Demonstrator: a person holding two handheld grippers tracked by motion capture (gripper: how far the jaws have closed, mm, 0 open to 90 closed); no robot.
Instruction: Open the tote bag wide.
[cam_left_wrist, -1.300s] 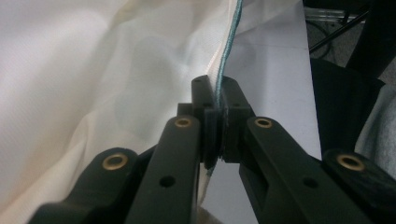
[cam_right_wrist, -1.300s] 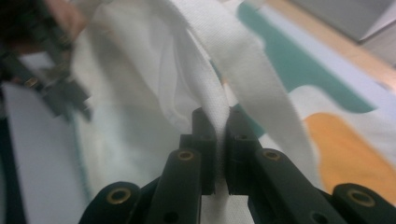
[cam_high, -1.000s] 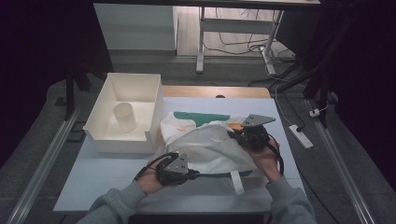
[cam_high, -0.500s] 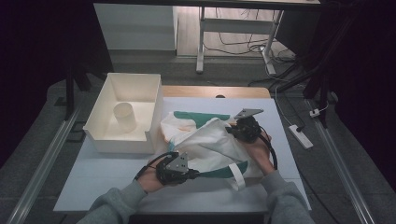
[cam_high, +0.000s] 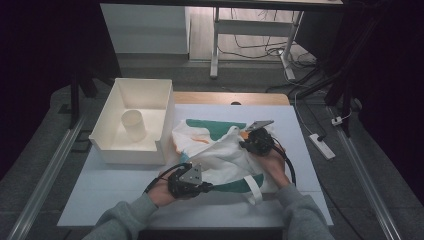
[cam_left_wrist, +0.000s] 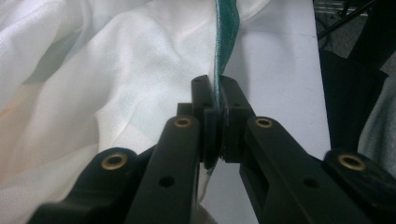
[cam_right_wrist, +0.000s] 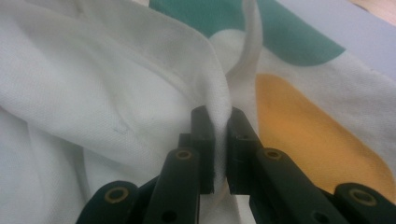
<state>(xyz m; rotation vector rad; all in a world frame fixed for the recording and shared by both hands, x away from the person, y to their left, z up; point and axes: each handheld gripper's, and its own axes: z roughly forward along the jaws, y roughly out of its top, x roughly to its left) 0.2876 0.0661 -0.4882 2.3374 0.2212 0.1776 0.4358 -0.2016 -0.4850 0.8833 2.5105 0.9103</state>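
— At the white desk (cam_high: 125, 195), where did our cloth bag (cam_high: 220, 155) lie?
— Spread between us: left gripper (cam_left_wrist: 218, 100) clamped its near green edge, right gripper (cam_right_wrist: 219, 126) pinched a far fold.

The high view looks forward and down from above the person's side, far enough back to take in the whole surface (cam_high: 125, 200), the white bin (cam_high: 131, 150) and the floor beyond. The left gripper view rides low and very close behind its own black fingers (cam_left_wrist: 203, 100), facing along the white and green cloth (cam_left_wrist: 116, 74) toward the surface's edge. The right gripper view sits just as near its fingers (cam_right_wrist: 203, 126). All three share that cloth (cam_high: 220, 155).
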